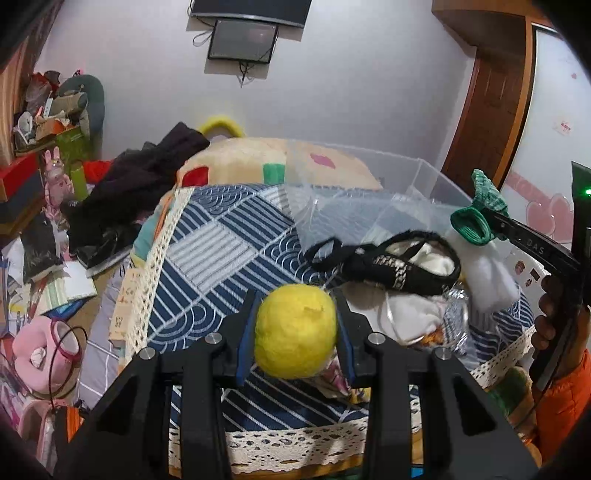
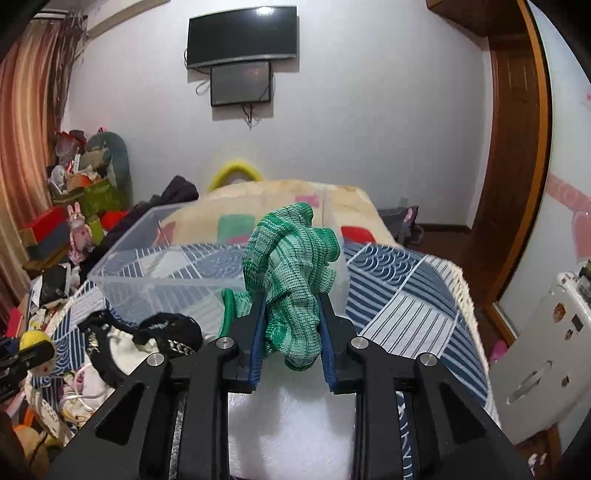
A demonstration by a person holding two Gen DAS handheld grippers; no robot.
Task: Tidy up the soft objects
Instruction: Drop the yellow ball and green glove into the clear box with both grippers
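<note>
L hand-held gripper [image 1: 295, 328] clamps yellow ball [image 1: 295, 330].

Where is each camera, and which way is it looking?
Left wrist: on the left hand-held gripper, looking across the bed at its yellow ball; the right hand-held gripper and an orange sleeve show.
Right wrist: on the right hand-held gripper, facing its green knit cloth.
Both see the clear bin, wall and TV.

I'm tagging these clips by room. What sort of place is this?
Most likely a lived-in bedroom: a bed with a patterned quilt, a wall-mounted television, and toys and boxes piled along the left wall.
</note>
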